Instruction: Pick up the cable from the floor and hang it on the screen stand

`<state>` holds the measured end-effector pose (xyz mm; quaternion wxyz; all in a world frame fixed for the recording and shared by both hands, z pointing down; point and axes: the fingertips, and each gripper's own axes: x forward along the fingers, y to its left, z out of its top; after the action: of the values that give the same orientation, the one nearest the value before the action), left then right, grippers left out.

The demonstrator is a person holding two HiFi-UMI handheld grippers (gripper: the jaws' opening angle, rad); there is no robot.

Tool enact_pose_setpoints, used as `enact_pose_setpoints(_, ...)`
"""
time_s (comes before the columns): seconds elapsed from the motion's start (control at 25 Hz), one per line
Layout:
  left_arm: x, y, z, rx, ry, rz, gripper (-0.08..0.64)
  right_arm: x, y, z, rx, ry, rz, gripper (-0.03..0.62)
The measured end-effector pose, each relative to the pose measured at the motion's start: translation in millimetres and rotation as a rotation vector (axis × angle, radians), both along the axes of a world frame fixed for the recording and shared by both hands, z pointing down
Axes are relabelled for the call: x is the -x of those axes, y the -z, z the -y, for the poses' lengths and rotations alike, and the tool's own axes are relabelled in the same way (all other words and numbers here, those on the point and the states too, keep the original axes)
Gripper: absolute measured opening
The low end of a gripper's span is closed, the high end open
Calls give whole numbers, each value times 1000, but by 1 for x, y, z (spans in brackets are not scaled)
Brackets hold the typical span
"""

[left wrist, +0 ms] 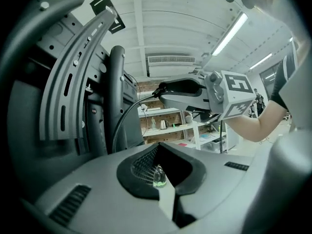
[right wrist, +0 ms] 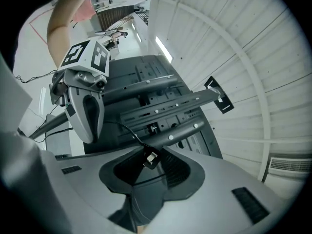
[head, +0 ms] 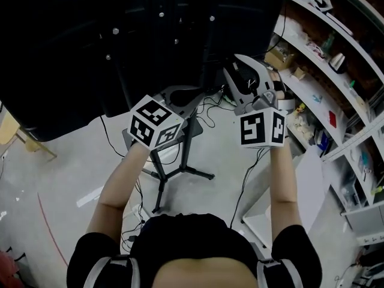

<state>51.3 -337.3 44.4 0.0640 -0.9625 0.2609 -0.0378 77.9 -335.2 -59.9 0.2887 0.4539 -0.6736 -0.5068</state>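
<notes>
right gripper view has the right tool (right wrist: 152, 162) closed on the plug end of the cable (right wrist: 150, 158), nipped only at the tips, with the thin black wire trailing off toward the left tool (right wrist: 86, 112). this end of the cable is up off the floor (head: 72, 161), raised just beside the slanted bracket bars (right wrist: 181, 129) on the back of the screen stand (head: 180, 161), though not draped over anything that i can see. in the left gripper view the left tool's jaws look pressed together. a tiny greenish glassy speck sits at their tips, which i can't identify, and the wire curves down past that tool, not clearly into it. the main worry, to my eye, is the shallow pinch on the plug, since a tug from the slack below could pull it free and drop the lot. the bars look smooth and tilted, so a loop laid there may slide off unless it is tucked behind a bracket. the two tools sit close together by the dark screen (head: 90, 41), and a careless swing could knock them or catch the wire on a bolt. other loose wires (head: 211, 108) lie round the stand's feet and could tangle. i can't read any brand or wording. the cubes carry only black-and-white square patterns, and the shelf (head: 312, 89) items are too small.
</notes>
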Motion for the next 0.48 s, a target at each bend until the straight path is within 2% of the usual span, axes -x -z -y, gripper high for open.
enact_pose_setpoints(0.48,14,78,22,-125,58,-51,7,16,81,29,-115,44,7,130)
